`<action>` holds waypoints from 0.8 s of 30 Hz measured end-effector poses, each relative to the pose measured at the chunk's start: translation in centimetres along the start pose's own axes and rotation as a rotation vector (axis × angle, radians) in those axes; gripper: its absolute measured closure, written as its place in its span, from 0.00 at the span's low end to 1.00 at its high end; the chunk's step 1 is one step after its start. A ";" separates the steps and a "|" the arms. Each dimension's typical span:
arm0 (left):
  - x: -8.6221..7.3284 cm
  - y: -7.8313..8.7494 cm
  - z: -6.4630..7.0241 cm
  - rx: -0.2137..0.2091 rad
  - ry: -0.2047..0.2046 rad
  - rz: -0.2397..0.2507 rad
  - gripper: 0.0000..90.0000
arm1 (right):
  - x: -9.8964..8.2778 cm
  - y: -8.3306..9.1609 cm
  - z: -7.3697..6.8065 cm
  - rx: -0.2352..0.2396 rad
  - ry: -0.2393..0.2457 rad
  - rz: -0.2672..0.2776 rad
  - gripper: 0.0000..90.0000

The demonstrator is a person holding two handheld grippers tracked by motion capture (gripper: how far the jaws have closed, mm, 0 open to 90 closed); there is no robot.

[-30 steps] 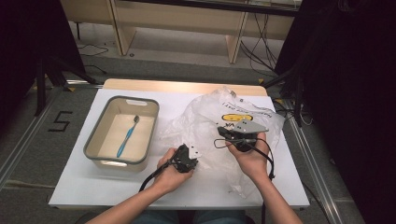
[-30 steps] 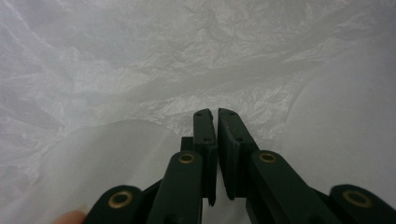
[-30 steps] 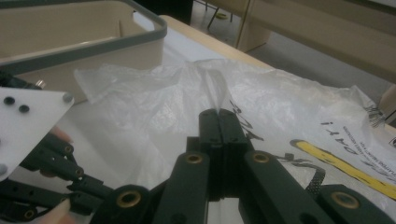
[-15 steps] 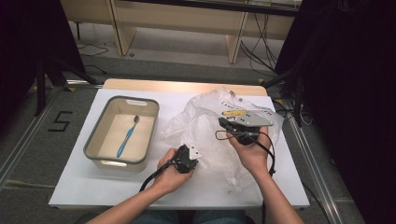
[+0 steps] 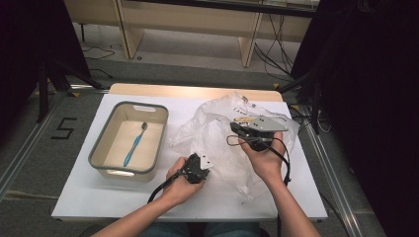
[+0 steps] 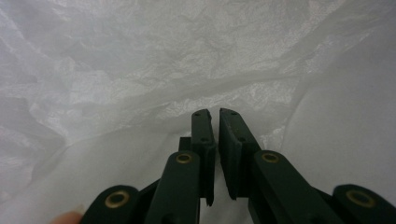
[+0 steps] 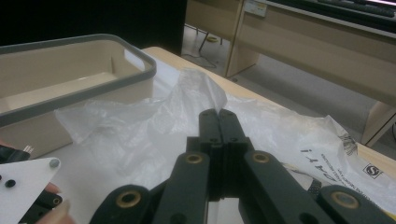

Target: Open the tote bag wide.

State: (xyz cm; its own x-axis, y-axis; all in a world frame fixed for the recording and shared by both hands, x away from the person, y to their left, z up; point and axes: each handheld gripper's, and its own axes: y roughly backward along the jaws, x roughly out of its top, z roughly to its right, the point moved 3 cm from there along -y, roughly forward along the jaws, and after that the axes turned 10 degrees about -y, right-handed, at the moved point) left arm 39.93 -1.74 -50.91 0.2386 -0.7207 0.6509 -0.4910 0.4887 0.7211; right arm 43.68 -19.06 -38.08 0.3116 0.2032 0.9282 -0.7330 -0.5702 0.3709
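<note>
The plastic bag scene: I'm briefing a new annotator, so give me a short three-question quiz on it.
1. True or false: the blue toothbrush lies inside the beige bin.
2. Which hand-held gripper pinches a raised peak of the plastic bag? A) left B) right
3. Fill in: the left hand-held gripper has its jaws nearly closed, a narrow ____ between them, close against the bag.

Key: 1 true; 2 B, the right hand-held gripper has its jaws shut on a fold of film; 3 gap.
</note>
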 end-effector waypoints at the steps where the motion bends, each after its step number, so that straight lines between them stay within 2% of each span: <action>1: 0.0 0.0 0.0 0.000 0.000 0.000 0.93 | 0.0 0.0 0.0 -0.001 -0.003 0.001 1.00; 5: 0.0 0.1 0.2 0.004 -0.002 0.008 0.91 | 0.1 0.1 0.0 -0.001 -0.007 0.007 1.00; 12: 0.2 1.4 0.6 0.000 -0.028 0.049 0.79 | -0.2 -0.1 0.0 0.002 -0.009 -0.002 1.00; 24: 0.1 3.8 0.6 0.027 -0.022 0.099 0.61 | -0.2 0.0 0.1 -0.003 -0.010 -0.002 1.00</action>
State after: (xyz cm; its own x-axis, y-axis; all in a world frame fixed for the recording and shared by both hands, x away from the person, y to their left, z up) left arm 37.61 -0.22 -48.27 0.1695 -0.6800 0.7134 -0.5338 0.5452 0.6464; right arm 43.72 -19.19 -38.27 0.3190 0.1958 0.9273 -0.7344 -0.5674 0.3724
